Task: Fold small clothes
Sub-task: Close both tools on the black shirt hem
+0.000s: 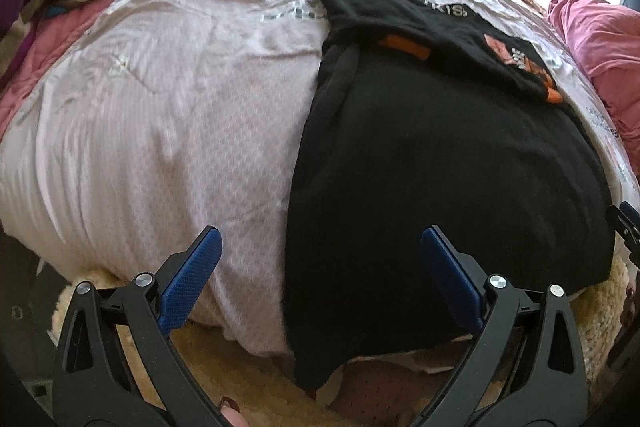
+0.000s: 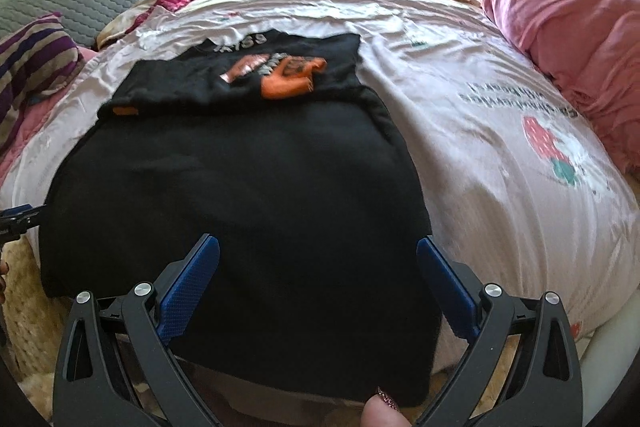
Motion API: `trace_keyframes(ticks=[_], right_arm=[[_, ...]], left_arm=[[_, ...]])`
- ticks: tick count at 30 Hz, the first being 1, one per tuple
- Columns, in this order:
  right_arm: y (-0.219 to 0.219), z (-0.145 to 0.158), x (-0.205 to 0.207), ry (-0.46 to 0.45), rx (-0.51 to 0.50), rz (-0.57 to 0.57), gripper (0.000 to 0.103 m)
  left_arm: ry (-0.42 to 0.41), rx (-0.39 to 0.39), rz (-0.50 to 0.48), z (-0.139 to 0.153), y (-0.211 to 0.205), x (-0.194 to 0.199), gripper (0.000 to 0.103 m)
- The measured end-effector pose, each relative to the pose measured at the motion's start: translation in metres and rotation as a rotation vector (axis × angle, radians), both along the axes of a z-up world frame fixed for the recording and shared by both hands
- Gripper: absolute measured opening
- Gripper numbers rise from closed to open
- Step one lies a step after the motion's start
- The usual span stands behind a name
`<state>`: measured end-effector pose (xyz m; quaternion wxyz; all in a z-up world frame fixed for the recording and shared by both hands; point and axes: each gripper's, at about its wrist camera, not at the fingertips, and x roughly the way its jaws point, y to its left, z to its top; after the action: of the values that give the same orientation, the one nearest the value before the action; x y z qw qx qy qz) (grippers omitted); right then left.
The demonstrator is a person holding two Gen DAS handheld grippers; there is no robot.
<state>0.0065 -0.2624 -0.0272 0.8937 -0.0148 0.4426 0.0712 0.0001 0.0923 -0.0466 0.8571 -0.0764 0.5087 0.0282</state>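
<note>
Nearest, at six o'clock, both the left gripper (image 1: 320, 279) and right gripper (image 2: 318, 283) gape wide, empty, over the black shirt's (image 2: 240, 195) hem; judging so, pinch both corners evenly, folding toward the printed top (image 2: 288, 75) at twelve on the bed (image 2: 480, 131).

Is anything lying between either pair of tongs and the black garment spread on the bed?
Nothing visible. Both the left tongs and right tongs are open at the near hem of the black garment. A folded printed black piece lies on its far end, away from both.
</note>
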Motion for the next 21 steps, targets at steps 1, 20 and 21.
trace_keyframes(ticks=[1,20,21], right_arm=[[-0.003,-0.003,-0.002,0.007,-0.003,-0.005,0.098],[-0.039,-0.021,-0.025,0.063,0.010,-0.061,0.098],[-0.041,-0.021,-0.026,0.064,0.011,-0.060,0.098]], left_arm=[[0.004,-0.004,0.001,-0.002,0.001,-0.002,0.093],[0.046,-0.216,-0.020,-0.011,0.014,-0.037,0.041],[0.050,-0.217,-0.021,-0.012,0.013,-0.037,0.041]])
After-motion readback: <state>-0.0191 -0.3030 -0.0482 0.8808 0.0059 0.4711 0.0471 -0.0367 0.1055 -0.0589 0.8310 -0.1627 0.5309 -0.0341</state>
